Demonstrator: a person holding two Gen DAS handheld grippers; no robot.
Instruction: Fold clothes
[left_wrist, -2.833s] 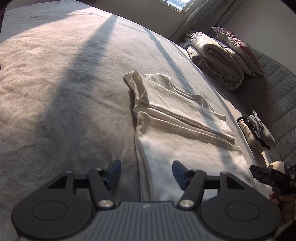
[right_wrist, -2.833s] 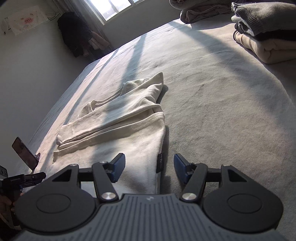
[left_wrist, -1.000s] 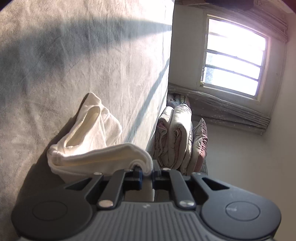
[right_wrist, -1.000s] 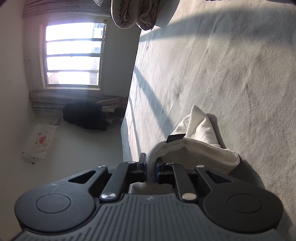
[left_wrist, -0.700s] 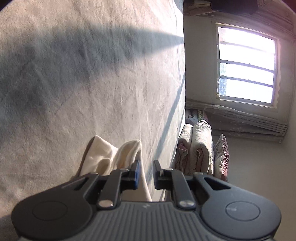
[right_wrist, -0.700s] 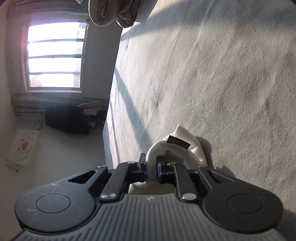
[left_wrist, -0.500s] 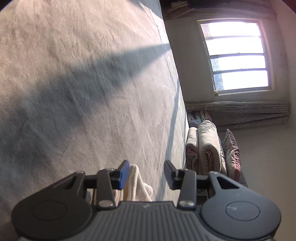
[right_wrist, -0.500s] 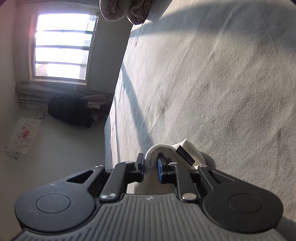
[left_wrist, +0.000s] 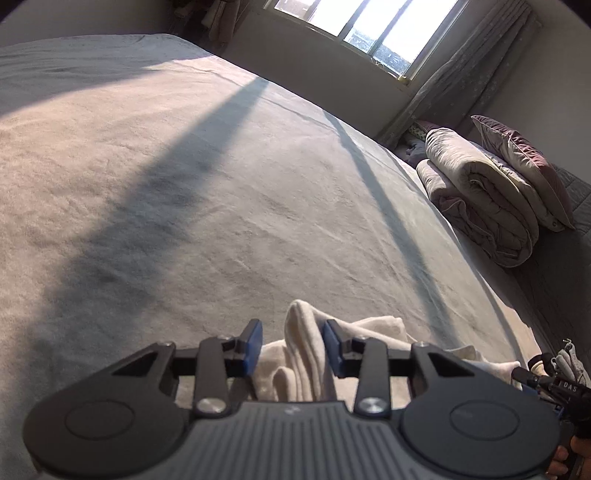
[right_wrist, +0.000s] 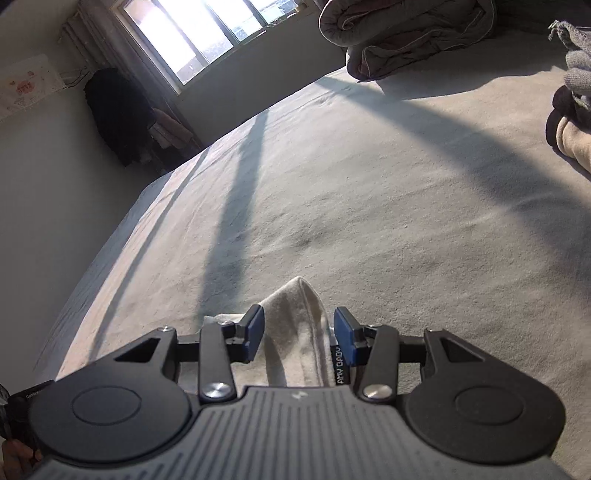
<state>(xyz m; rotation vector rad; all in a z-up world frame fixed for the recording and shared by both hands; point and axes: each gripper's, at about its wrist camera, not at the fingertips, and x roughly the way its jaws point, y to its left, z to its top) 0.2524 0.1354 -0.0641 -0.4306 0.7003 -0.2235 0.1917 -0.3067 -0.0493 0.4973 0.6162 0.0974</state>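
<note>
bed (left_wrist: 184, 184) | left gripper (left_wrist: 291, 341) closing, right gripper (right_wrist: 299, 334) opening | cream garment (right_wrist: 295, 325) between, unpinched

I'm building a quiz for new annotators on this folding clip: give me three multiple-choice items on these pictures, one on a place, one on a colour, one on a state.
1. Where does the rolled duvet lie?
A. at the bed's edge near the window
B. on the floor
C. on a chair

2. What colour is the garment between the pads?
A. navy
B. cream
C. red

3. How does the right claw stand?
A. clamped flat on the bed sheet
B. shut on nothing
C. open, cloth between its pads

Answers:
1 A, it sits beside a pillow below the curtain.
2 B, pale cream cloth shows in both wrist views.
3 C, its jaws have just been opening, and gaps show beside the cloth.
</note>
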